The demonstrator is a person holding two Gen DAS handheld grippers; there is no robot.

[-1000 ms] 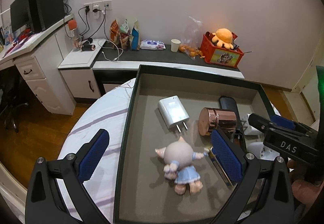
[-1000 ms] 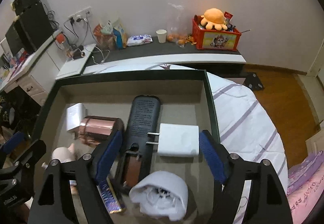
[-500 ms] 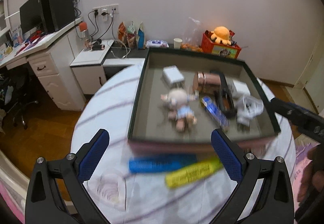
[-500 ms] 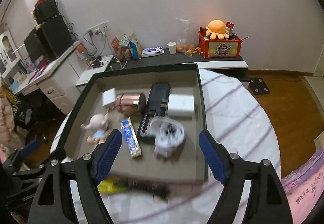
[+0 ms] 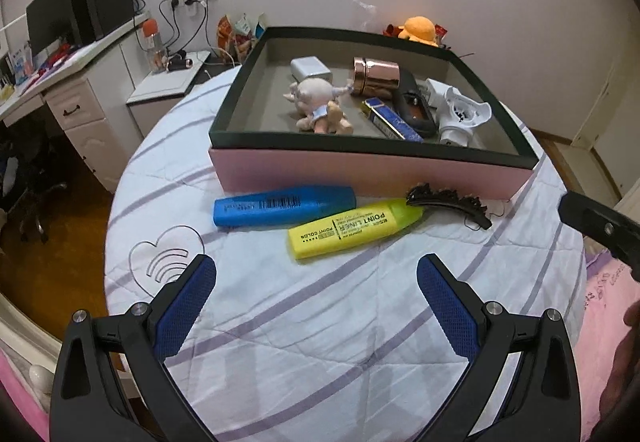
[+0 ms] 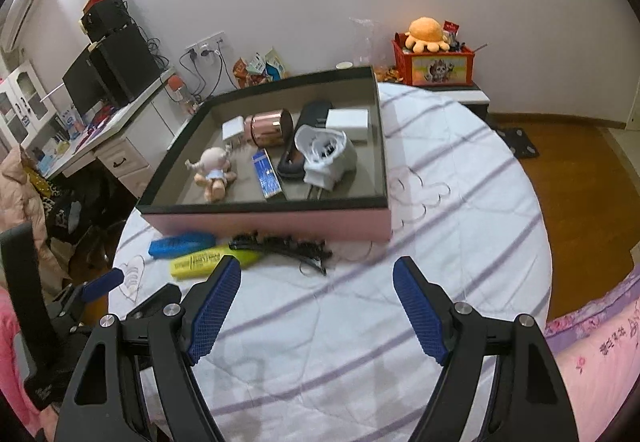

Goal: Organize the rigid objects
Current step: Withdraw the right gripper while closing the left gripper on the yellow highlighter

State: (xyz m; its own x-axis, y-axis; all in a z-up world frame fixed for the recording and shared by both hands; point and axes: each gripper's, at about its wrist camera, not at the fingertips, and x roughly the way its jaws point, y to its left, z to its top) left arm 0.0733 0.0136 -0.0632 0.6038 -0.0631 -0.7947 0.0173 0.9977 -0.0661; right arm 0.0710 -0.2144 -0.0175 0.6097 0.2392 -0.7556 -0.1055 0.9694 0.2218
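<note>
Two claws over a round tabletop (image 5: 320, 322) covered in a striped quilted cloth. The left claw (image 5: 316, 294) stands wide and empty; the right claw (image 6: 316, 298) likewise stands wide, with nothing between its blue pads.

Progress, as judged from the layout: most rigid objects already lie in the pink-sided box (image 5: 360, 170). Seen from the left wrist, these are a doll (image 5: 316, 104) near the centre, a grey charger (image 5: 310, 68) at 11 o'clock of it, a copper-coloured cylinder (image 5: 376, 76) at 2 o'clock, a blue-and-gold slim packet (image 5: 390, 118), a black case (image 5: 414, 106) and a white plug-in device (image 5: 460, 114) toward 3 o'clock. A second white adapter (image 6: 347, 122) shows in the right wrist view.

Remaining: three items lie outside, just in front of the box wall: a blue highlighter (image 5: 284, 204), a yellow highlighter (image 5: 352, 228) touching it at 4 o'clock, and a black hair clip (image 5: 448, 202) overlapping the yellow one's cap end.

Uncertain: the box's near wall hides the floor just behind it; the black case is partly covered by neighbours; the hair clip's far end blurs in the right wrist view.
</note>
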